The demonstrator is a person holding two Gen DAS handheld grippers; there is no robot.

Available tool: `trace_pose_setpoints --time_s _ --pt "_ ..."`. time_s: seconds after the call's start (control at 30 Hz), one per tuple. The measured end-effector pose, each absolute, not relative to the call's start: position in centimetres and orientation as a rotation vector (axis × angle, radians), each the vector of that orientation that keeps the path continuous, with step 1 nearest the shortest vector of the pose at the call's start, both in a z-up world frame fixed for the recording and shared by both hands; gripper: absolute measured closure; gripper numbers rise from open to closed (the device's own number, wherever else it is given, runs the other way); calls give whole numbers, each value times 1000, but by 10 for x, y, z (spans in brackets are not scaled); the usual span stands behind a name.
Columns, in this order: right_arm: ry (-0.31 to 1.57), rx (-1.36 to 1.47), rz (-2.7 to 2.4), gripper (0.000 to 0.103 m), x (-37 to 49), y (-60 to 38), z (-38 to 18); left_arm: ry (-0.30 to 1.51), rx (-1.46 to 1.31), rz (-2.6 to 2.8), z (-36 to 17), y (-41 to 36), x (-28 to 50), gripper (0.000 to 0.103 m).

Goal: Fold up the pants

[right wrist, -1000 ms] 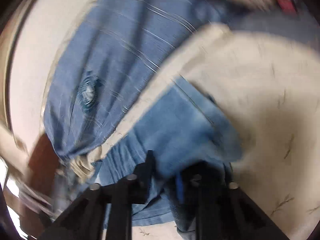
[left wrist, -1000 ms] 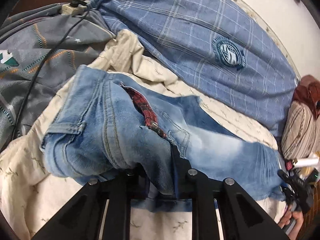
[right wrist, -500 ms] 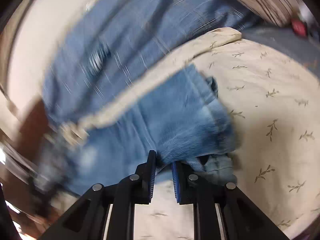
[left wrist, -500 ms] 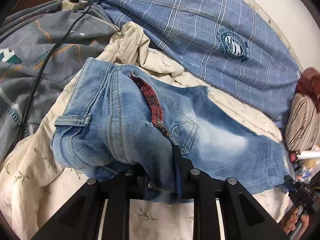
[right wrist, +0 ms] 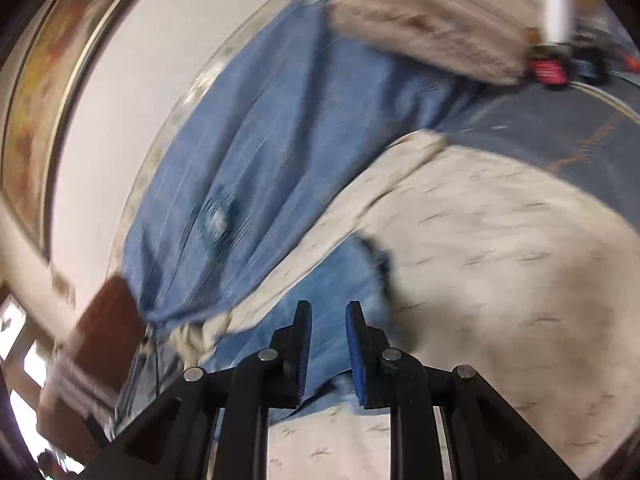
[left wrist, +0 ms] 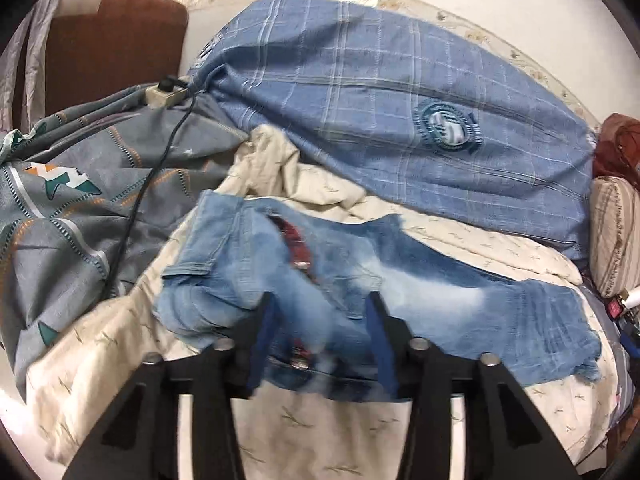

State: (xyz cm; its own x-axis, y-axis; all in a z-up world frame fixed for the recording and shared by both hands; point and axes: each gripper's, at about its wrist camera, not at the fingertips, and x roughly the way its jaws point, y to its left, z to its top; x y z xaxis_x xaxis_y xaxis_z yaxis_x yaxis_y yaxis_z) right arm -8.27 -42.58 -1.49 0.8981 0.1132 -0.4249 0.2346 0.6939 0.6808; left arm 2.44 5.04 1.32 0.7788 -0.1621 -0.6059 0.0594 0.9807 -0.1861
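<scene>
The faded blue jeans (left wrist: 440, 292) lie across the cream floral bedsheet (left wrist: 320, 436), waist end bunched at the left with a red plaid lining showing, one leg stretching right. My left gripper (left wrist: 320, 300) is open, its jaws spread over the waistband, which lies loose between them. In the blurred right wrist view, my right gripper (right wrist: 328, 308) is open and empty, hovering over the leg end of the jeans (right wrist: 340, 280).
A blue checked blanket (left wrist: 380, 92) with a round crest lies behind the jeans. A grey patterned quilt (left wrist: 72, 208) with a black cable and a power strip (left wrist: 164, 94) is at the left. A striped pillow (left wrist: 612, 232) sits at the right.
Both grippers have opened and let go of the jeans. The jeans have dropped flat onto the sheet. Both grippers have pulled back, and the right one is swinging fast.
</scene>
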Motion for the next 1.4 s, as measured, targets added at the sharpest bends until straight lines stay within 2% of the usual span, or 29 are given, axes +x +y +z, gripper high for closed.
trace_pose_setpoints --time_s 0.07,0.23,0.3,0.37,0.5,0.67,0.7,0.73,0.77,0.8,1.03,1.2,1.4 --pt "516 749 -45 83 -64 -407 -15 682 -158 -151 12 38 19 41" --pt "640 692 -21 83 -27 -382 -29 699 -86 -258 6 -3 0 37" --pt "741 696 -58 82 -11 -380 -47 677 -12 -289 8 -21 1 28" --pt "847 764 -69 82 -1 -385 -73 700 38 -285 0 -35 12 23" --pt "792 870 -6 82 -16 -398 -71 900 105 -273 -33 -46 44 23" --pt "643 966 122 78 -58 -409 -52 827 96 -283 -22 -39 35 23" --pt "618 1003 170 69 -67 -410 -52 801 84 -280 -19 -36 34 23" --pt "591 1041 210 40 -74 -406 -54 791 74 -278 -17 -35 34 23" --pt "577 1080 215 25 -81 -402 -56 788 62 -273 -17 -33 34 23" --pt "571 1116 188 16 -88 -397 -62 790 50 -262 -18 -31 35 23" --pt "711 1126 30 16 -69 -378 -92 821 52 -208 -26 -26 40 23" --pt "647 1155 -74 16 -52 -385 -95 826 48 -211 -28 -29 40 23" --pt "520 1153 -163 18 -27 -399 -87 836 -100 -227 -21 -33 62 23"
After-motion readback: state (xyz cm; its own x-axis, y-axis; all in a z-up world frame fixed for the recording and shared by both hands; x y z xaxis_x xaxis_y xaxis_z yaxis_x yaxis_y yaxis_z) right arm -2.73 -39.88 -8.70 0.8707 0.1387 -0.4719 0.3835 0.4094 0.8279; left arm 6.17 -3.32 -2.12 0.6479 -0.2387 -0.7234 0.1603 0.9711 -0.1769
